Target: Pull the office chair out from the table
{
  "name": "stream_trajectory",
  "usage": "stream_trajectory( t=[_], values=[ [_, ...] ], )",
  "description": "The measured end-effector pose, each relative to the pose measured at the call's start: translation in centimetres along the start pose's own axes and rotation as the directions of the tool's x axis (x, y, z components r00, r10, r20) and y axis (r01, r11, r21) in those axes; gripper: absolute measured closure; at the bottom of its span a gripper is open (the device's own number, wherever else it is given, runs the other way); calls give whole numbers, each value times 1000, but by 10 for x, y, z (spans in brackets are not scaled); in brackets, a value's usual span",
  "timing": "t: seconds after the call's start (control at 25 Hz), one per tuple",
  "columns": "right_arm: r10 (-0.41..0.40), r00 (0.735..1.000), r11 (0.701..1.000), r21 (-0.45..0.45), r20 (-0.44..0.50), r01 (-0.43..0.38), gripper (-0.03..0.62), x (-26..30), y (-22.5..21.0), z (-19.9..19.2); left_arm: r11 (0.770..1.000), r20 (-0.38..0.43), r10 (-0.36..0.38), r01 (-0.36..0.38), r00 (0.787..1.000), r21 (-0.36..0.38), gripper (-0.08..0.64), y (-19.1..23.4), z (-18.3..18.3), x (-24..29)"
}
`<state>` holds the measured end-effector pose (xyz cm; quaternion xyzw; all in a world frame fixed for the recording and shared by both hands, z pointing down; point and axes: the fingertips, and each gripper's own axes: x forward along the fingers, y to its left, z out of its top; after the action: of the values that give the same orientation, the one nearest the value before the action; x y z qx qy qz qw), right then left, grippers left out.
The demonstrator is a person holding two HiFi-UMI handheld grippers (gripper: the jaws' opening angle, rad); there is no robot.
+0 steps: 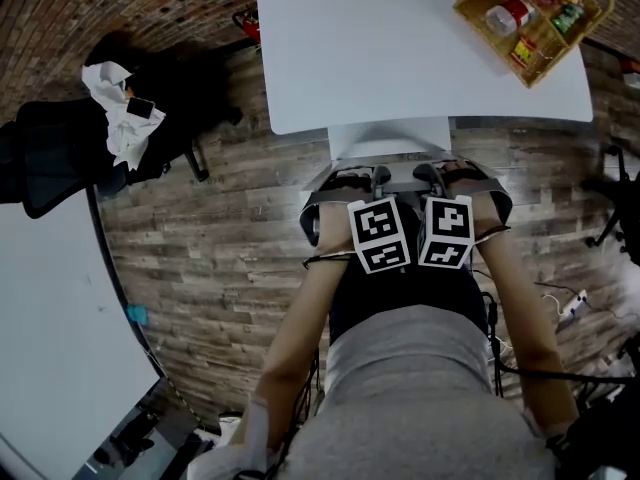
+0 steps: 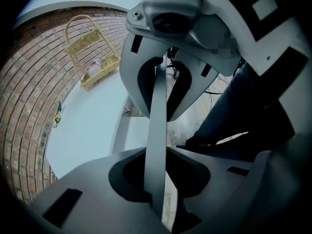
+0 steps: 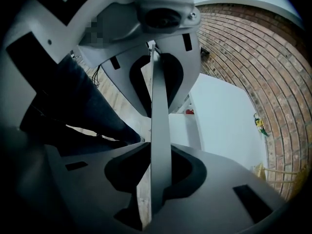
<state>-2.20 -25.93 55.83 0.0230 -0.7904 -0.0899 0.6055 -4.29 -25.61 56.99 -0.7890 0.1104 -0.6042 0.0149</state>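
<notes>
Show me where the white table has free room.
Bare: the white table from its left edge to the yellow basket. Crowded: the basket's corner, and by the near edge, where the left gripper and right gripper clamp the chair.

White rectangular worktop (image 1: 380, 58) carrying yellow woven basket (image 1: 480, 30) with handle at far right corner, packets (image 1: 522, 53) and bottle (image 1: 508, 15) inside; grey-brown wood-plank floor (image 1: 220, 258) beneath.

Nothing readable here tbh. The packets (image 1: 523, 53) in the yellow basket (image 1: 492, 48) have labels, way too tiny to read. The left marker cube (image 1: 379, 235) and right marker cube (image 1: 446, 232) show only black-and-white squares.
</notes>
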Motion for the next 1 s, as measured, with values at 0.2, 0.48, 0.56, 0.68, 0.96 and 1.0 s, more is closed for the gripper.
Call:
stream_trajectory(
  t=[0.2, 0.48, 0.56, 0.68, 0.96, 1.0],
  values=[
    [11, 1000, 1000, -15, 1, -11, 505, -7, 39, -2, 999, -19, 7, -8, 1000, -35, 472, -40, 1, -5],
    [28, 999, 999, -34, 22, -27, 506, -17, 92, -7, 998, -29, 25, -26, 999, -58, 471, -92, 5, -11],
    [30, 999, 999, -33, 29, -29, 506, -19, 106, -7, 998, -34, 25, -28, 999, -61, 472, -107, 5, -13],
    [32, 999, 999, -33, 36, -31, 506, -22, 127, -8, 998, -39, 26, -28, 999, -64, 471, -127, 5, -15],
    [38, 998, 999, -40, 43, -36, 506, -29, 166, -10, 997, -42, 25, -28, 999, -78, 471, -167, 8, -21],
    [43, 998, 998, -43, 42, -41, 507, -30, 172, -10, 996, -42, 24, -28, 999, -81, 471, -172, 8, -22]
  ],
)
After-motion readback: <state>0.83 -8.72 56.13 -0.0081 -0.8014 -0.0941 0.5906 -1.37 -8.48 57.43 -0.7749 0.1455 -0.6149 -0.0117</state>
